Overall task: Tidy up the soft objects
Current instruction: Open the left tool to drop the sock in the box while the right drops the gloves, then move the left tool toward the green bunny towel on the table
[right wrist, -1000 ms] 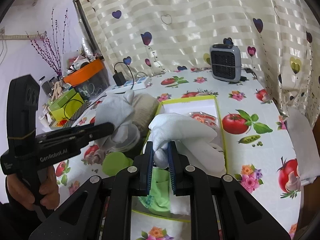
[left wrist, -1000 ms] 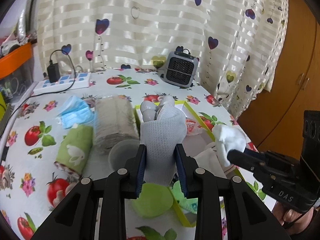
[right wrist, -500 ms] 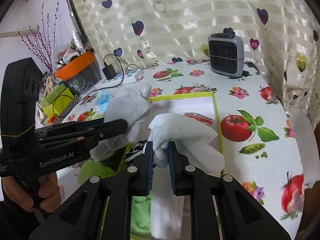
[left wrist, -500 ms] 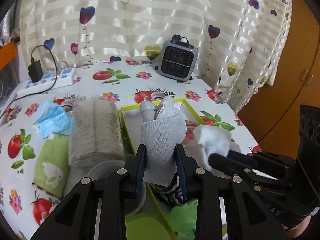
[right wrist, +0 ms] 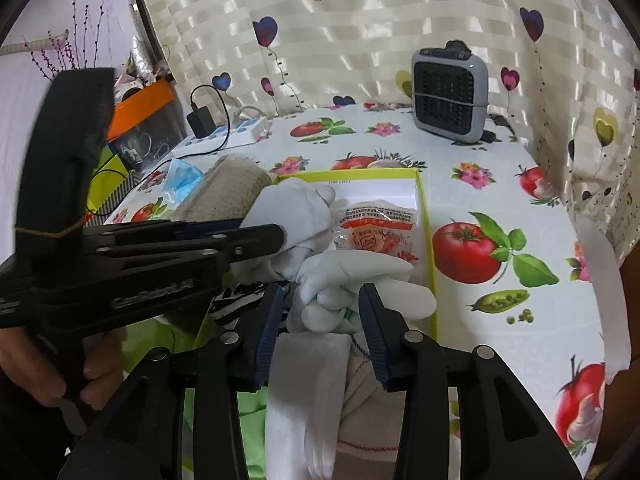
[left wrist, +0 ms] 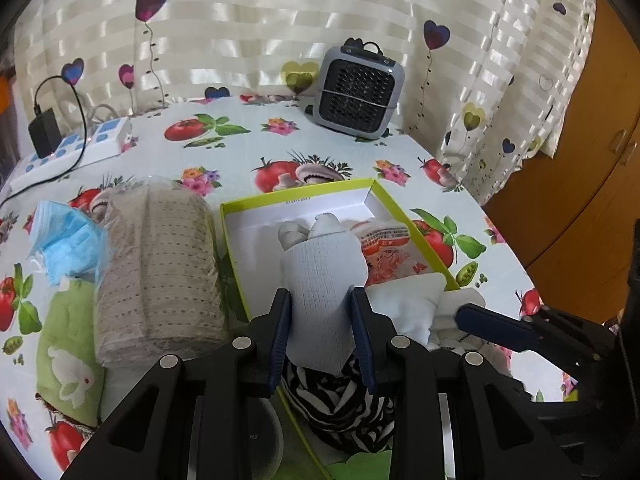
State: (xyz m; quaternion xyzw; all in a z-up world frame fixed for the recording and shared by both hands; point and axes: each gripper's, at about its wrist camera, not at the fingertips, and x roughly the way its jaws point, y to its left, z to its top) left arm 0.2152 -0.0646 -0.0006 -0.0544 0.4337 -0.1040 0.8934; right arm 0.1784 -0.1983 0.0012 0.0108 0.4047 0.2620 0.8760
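Glove [left wrist: 325, 280] pinched in my left gripper [left wrist: 322, 334] over the yellow-rimmed box [left wrist: 412, 216] | my right gripper [right wrist: 320, 320] is opening, white glove [right wrist: 352, 280] loose between its jaws above the box | towel roll [left wrist: 160, 272] beside box

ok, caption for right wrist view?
Right claw opening around white glove over yellow-rimmed box; left claw grips another.

At frame centre, the knit cloth glove [left wrist: 324, 276] looks matt and ribbed. Left of it lies a dotted beige fabric roll [left wrist: 160, 272] in glossy film. The upper curtain [left wrist: 280, 28] is satiny.
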